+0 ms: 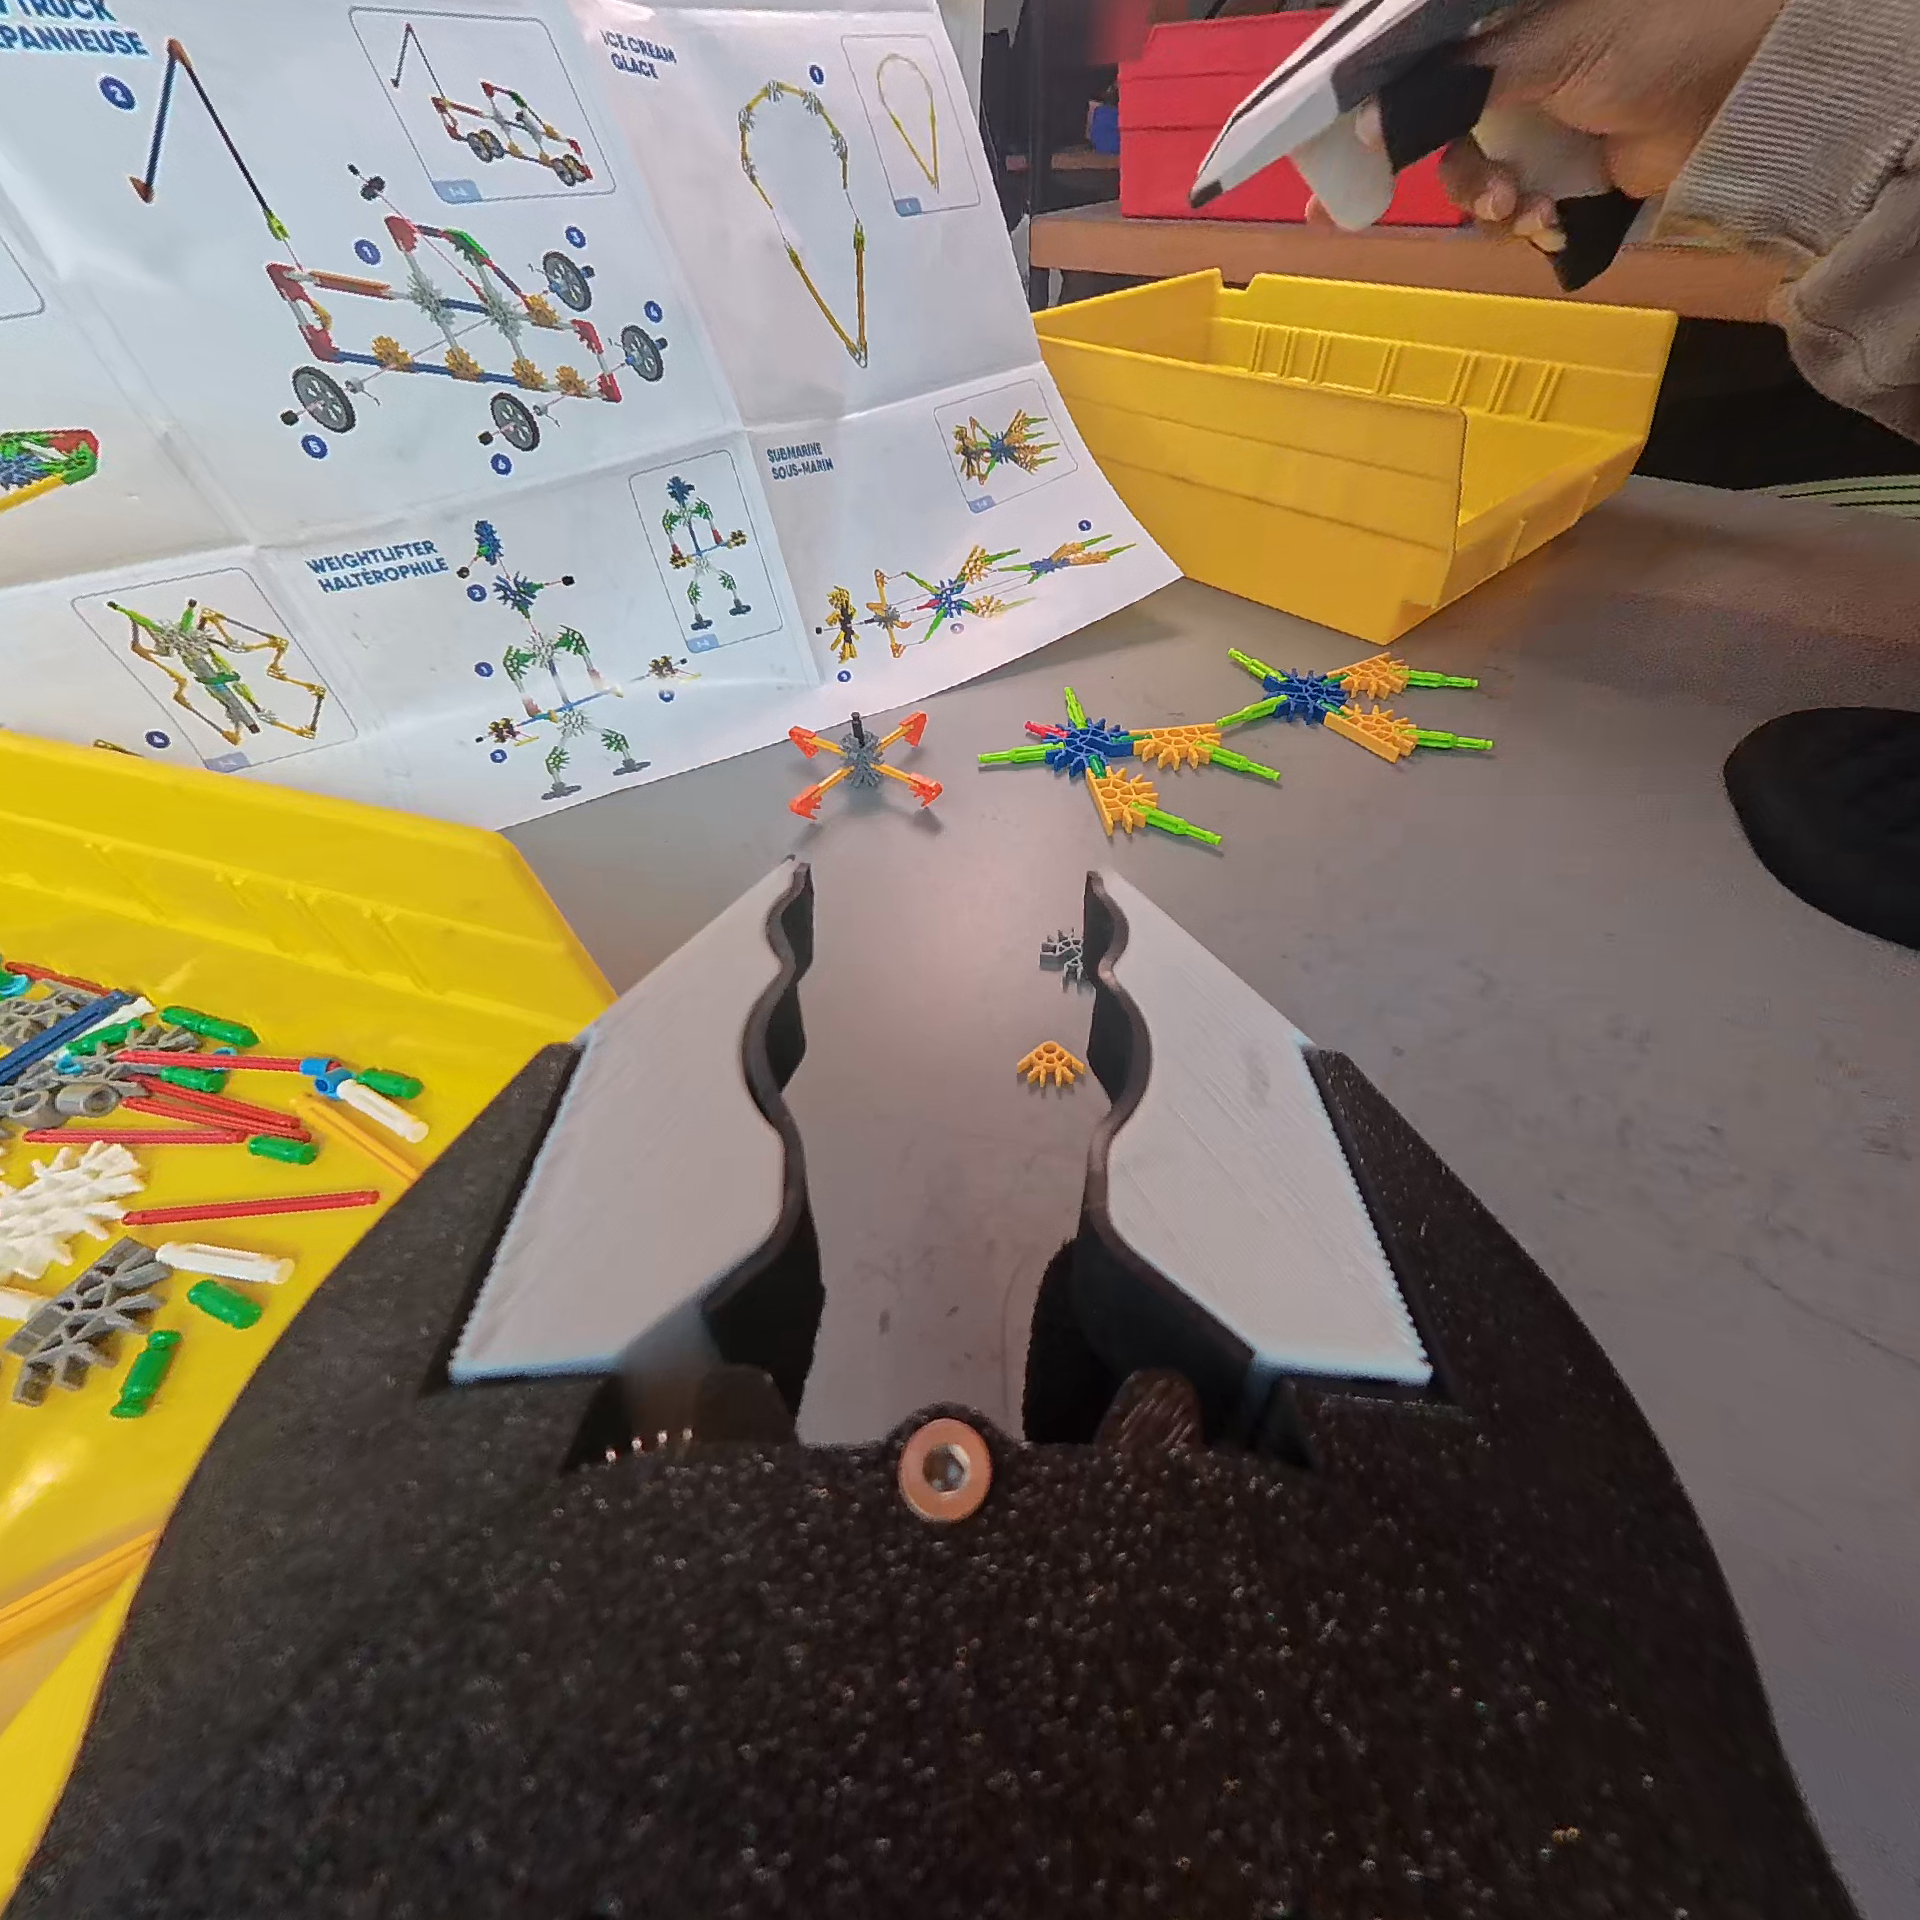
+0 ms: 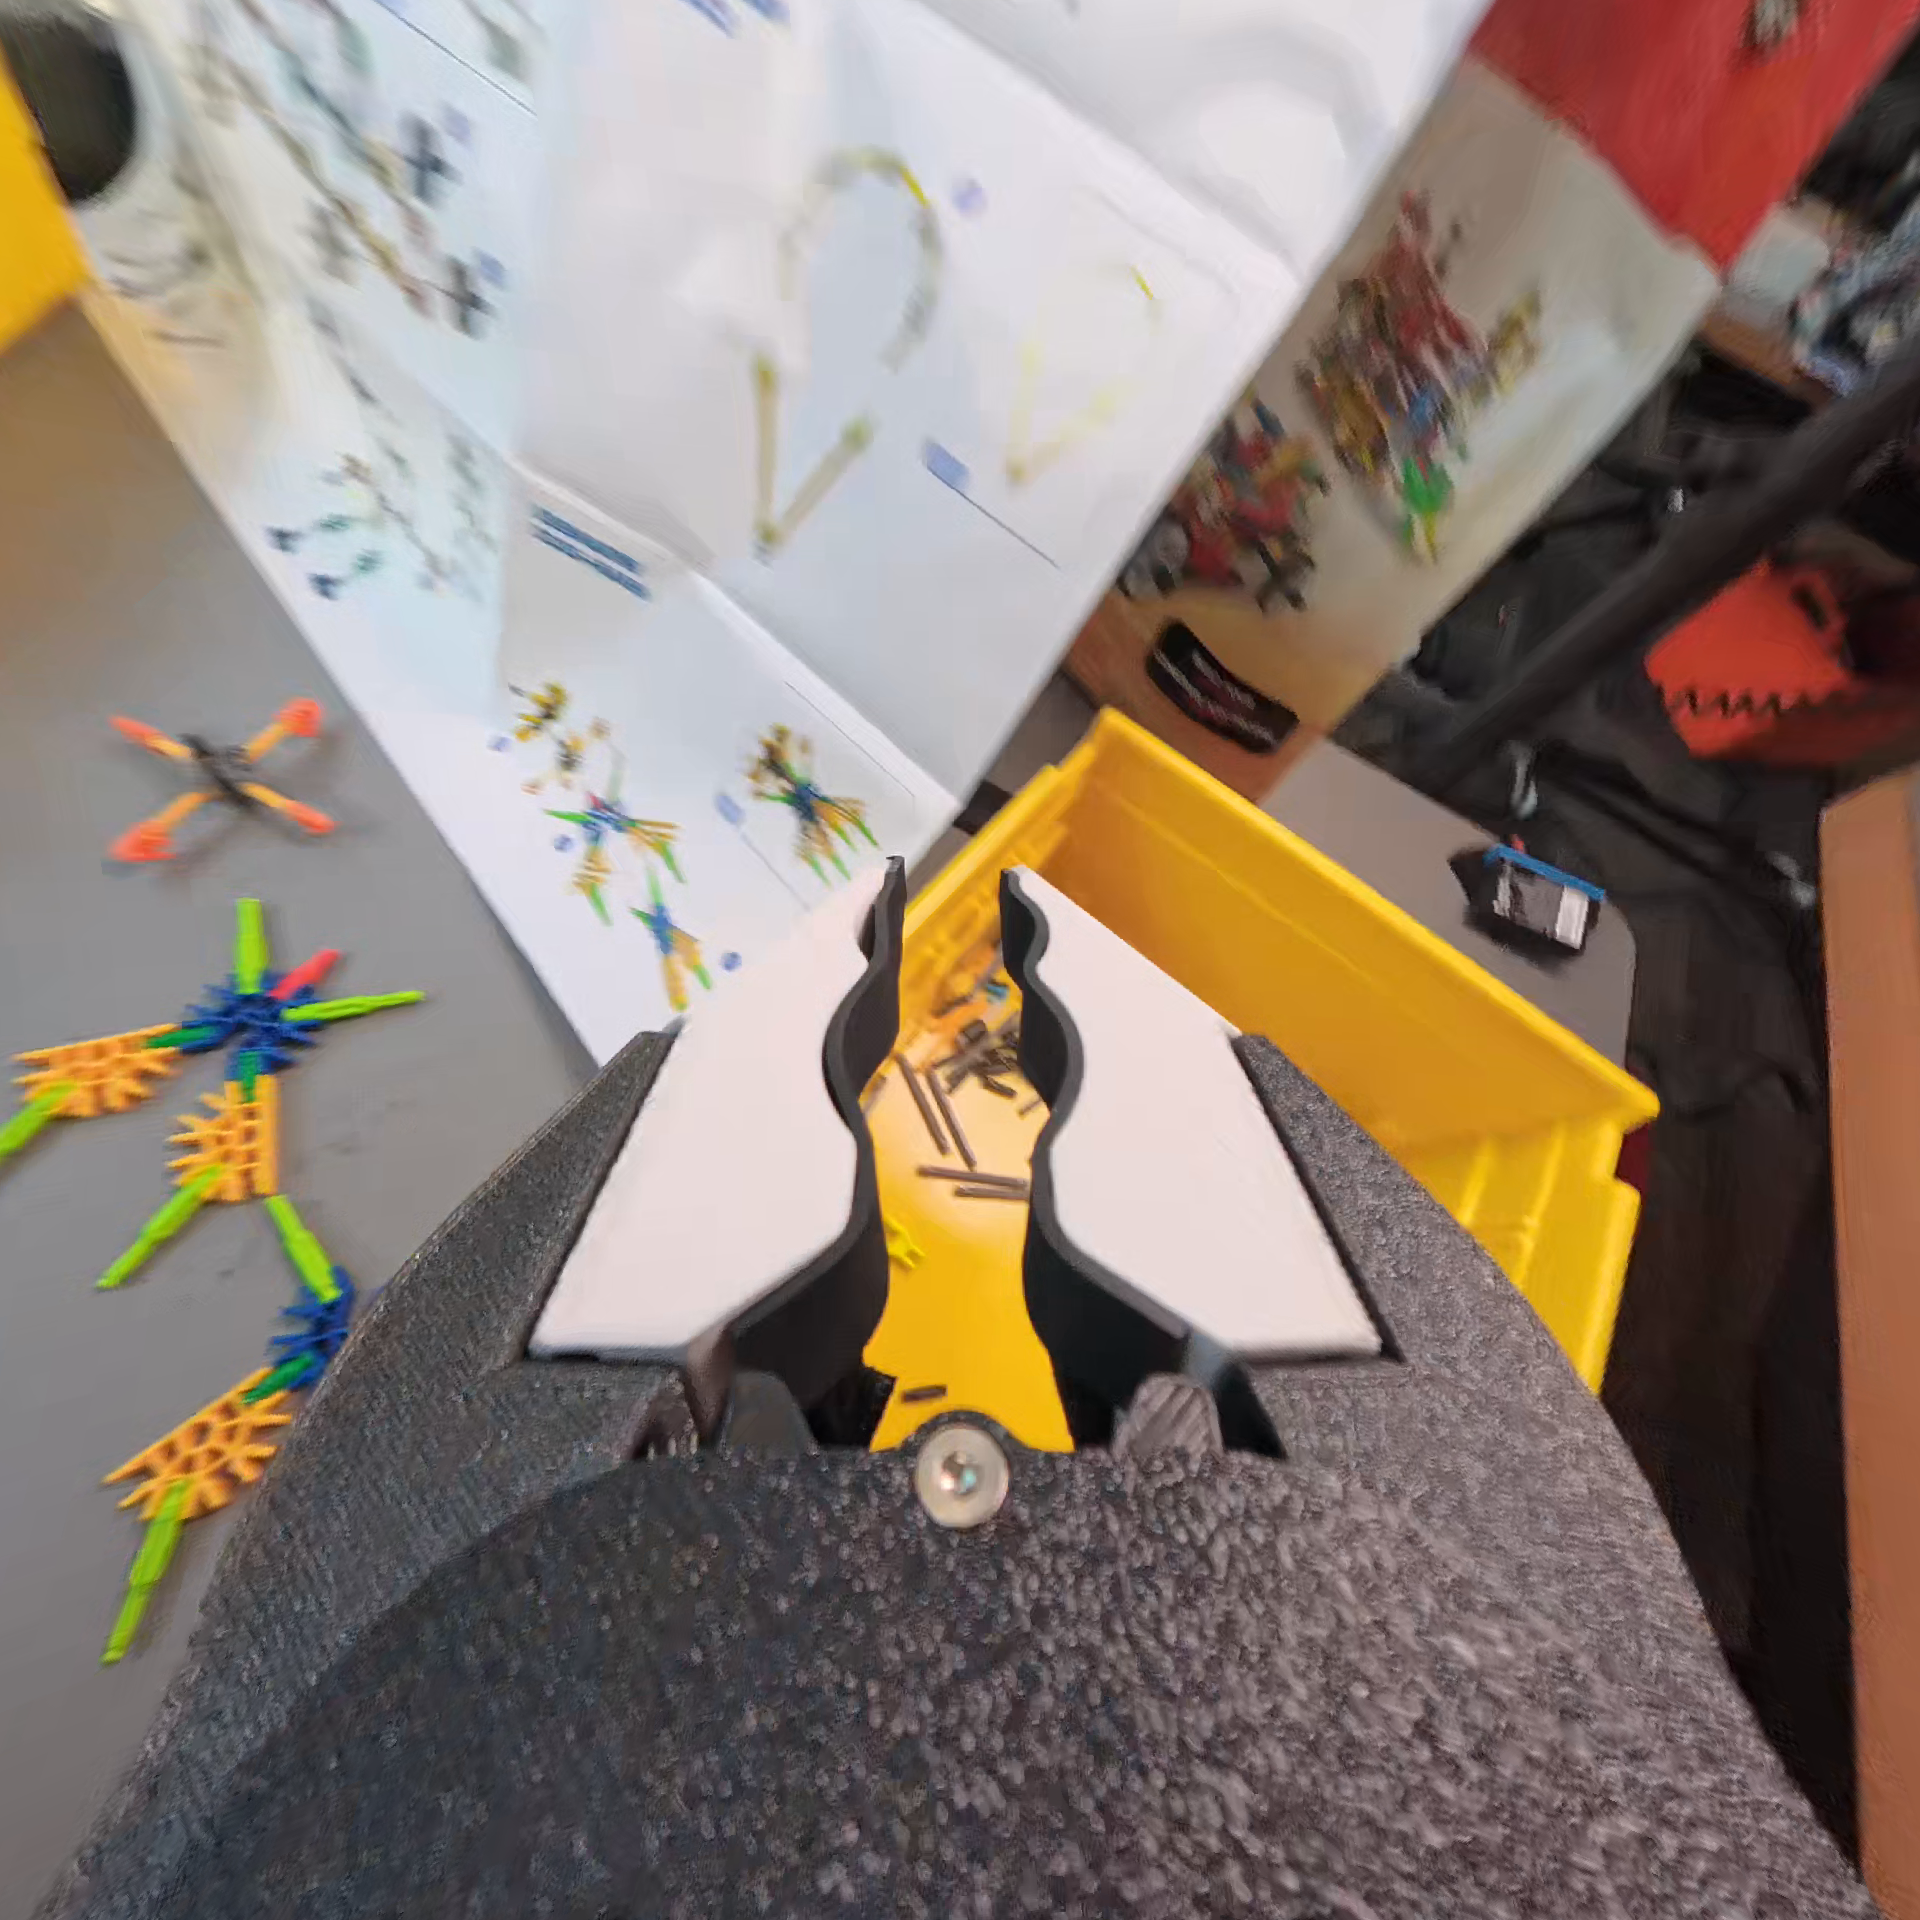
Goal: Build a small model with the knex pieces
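My left gripper [image 1: 943, 883] is open and empty, low over the grey table [image 1: 1455, 1039]. A small yellow connector [image 1: 1049, 1064] and a small grey connector [image 1: 1062, 951] lie by its right finger. Ahead lie an orange-and-grey cross piece [image 1: 864, 767] and a blue, yellow and green rod assembly [image 1: 1236, 732]. My right gripper [image 2: 951, 871] is open and empty, held above a yellow bin [image 2: 1351, 997] holding several thin dark rods [image 2: 961, 1101]. The same assembly [image 2: 223, 1081] and cross piece [image 2: 223, 779] show left of it. The right gripper also shows in the left wrist view [image 1: 1299, 125], held by a hand.
A large white instruction sheet [image 1: 499, 395] stands behind the pieces. A yellow tray [image 1: 312, 935] at left holds several red, green, white and grey parts. The far yellow bin [image 1: 1351, 447] stands at back right. A red bin [image 1: 1205, 114] sits on a shelf behind. A dark object [image 1: 1839, 821] lies at the right edge. Some 40 cm of space lies between my two pairs of fingers. The right gripper is farther from the small yellow connector [image 1: 1049, 1064], some 40 cm, than the left, some 9 cm.
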A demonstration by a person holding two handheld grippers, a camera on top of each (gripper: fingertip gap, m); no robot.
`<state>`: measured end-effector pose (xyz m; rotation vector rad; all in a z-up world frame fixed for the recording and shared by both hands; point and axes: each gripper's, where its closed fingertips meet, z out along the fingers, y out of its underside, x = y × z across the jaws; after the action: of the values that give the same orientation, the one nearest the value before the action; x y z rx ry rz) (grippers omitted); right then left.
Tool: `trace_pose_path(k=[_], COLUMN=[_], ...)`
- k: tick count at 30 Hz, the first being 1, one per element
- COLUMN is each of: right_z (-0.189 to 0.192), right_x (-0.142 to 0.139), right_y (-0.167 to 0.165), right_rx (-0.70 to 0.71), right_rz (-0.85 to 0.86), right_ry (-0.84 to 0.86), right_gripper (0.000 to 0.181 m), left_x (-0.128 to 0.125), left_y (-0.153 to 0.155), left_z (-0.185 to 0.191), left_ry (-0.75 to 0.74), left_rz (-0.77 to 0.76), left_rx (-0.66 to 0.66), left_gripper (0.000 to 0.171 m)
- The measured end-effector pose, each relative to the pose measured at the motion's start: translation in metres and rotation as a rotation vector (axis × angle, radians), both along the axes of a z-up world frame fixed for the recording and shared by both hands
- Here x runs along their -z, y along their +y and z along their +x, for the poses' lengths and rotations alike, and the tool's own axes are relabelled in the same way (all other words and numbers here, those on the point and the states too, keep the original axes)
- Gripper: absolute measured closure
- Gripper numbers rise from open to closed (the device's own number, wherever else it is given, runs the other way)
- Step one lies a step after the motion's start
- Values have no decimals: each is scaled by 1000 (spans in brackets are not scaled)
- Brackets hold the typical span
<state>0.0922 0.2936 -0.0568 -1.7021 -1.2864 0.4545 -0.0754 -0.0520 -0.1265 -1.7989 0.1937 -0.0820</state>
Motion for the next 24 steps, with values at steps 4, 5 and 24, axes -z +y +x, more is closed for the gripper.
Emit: trace_pose_path(k=[4,5,24], right_z=[26,30,36], right_x=[72,87,157], right_y=[71,81,112], right_rx=[180,208,253], right_rz=[-168,-190,-342], right_ry=[-133,-154,-244], right_gripper=[167,167,179], left_x=[4,5,16], left_y=[1,2,4], left_z=[-2,-3,-9], left_ry=[3,0,-34], left_rz=[-12,-15,-51], left_rx=[-10,-13,-20], left_gripper=[120,120,120])
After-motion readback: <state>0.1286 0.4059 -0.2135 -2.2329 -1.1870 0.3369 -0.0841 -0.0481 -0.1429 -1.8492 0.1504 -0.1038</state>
